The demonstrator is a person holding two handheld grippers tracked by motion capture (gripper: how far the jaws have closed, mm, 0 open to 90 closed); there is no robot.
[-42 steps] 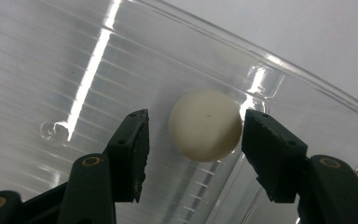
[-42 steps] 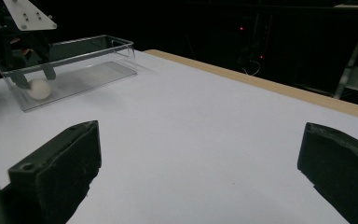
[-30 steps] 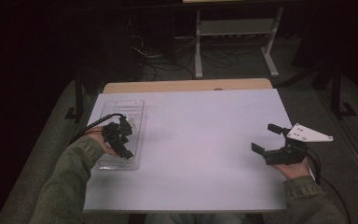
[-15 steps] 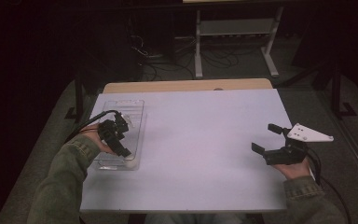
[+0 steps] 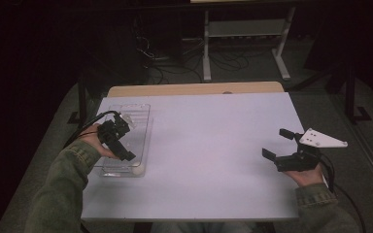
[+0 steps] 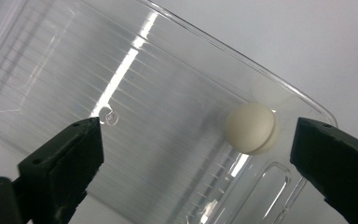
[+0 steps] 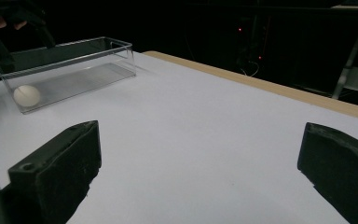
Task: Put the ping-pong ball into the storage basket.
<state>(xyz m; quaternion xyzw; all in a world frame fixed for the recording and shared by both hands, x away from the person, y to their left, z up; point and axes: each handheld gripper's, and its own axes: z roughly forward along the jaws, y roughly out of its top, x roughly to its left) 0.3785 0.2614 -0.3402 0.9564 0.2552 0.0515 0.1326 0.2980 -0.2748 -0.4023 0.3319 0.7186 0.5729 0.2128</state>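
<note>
A white table [image 5: 209, 155] with a wooden strip along its far edge carries a clear plastic bin [image 5: 141, 138] at its left side, long axis running near to far. A small white ball [image 5: 137, 169] lies inside the bin at its near right corner; in the left gripper view the ball [image 6: 251, 128] sits against the bin's rounded corner wall [image 6: 303, 95], and in the right gripper view it [image 7: 26, 95] rests on the bin floor at the near end of the bin [image 7: 98, 56]. The left gripper [image 5: 124, 145] hangs over the bin, held by the person's left hand [image 5: 93, 144] in a green sleeve, pointing down into it. Its jaws are spread wide and hold nothing; in its own view the ball lies between them, closer to the right jaw, and below them rather than touching either. The right gripper [image 5: 278, 144] hovers over the right part of the table, well apart from the bin, held in the right hand [image 5: 310, 174] near the near right edge, with its grey three-cornered plate [image 5: 321, 138] on top. Its jaws are also spread wide with nothing between them but bare tabletop, and they point left across the table toward the bin. Beyond the table's far edge the dark floor shows a white metal stand [image 5: 245, 43] and loose cables [image 5: 170, 68].
</note>
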